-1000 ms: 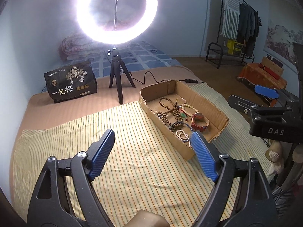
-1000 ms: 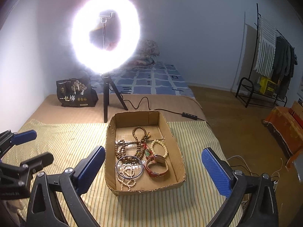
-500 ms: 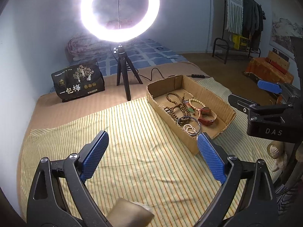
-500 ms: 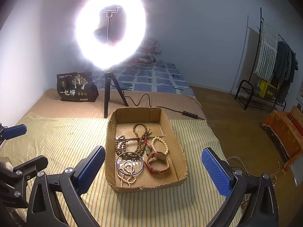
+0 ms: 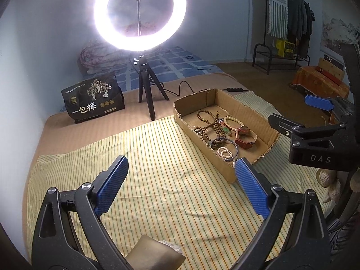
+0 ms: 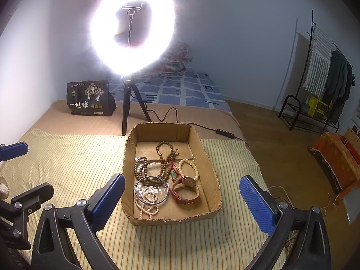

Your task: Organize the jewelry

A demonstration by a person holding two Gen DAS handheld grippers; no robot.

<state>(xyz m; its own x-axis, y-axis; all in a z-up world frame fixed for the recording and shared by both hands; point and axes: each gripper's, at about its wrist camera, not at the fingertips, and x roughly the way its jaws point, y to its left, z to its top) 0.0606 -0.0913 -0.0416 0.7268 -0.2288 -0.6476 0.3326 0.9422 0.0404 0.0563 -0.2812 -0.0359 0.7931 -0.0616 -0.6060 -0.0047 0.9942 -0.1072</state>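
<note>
A yellow striped cloth point(image 5: 157, 180) covers the near part of a low bed, with a tan sheet point(image 5: 108, 130) beyond it and a blue checked bedspread point(image 6: 184, 87) farther back against the pale wall. On the tan sheet a lit ring light point(image 5: 139, 13) stands on a small black tripod point(image 5: 148, 94), and a black printed bag point(image 5: 94, 99) sits at about 9 o'clock from the tripod.

The cardboard box point(image 6: 209, 164) lies open on the striped cloth. In the right wrist view it sits at 12 o'clock, straight ahead between the fingers; in the left wrist view it lies toward 2 o'clock. Inside are brown bead strands point(image 6: 164, 157), a pale bead bracelet point(image 6: 191, 166), a silver bangle point(image 6: 150, 190) around white beads, and a red-strapped watch point(image 6: 186, 191).

The left gripper point(image 5: 180, 184) hovers over bare cloth with its jaws spread wide and nothing between them. The right gripper point(image 6: 182, 200) is likewise wide apart, empty, above the box's near end.

Only the left wrist view shows a wall picture point(image 5: 337, 33) at 2 o'clock and a tan pad point(image 5: 155, 256) at 6 o'clock under the gripper. Only the right wrist view shows the wooden floor point(image 6: 281, 148) running wide at 3 o'clock and the cable's switch point(image 6: 225, 132) lying clear of the box. A clothes rack point(image 6: 324, 67) and an orange-draped stand point(image 6: 337, 157) appear in both.
</note>
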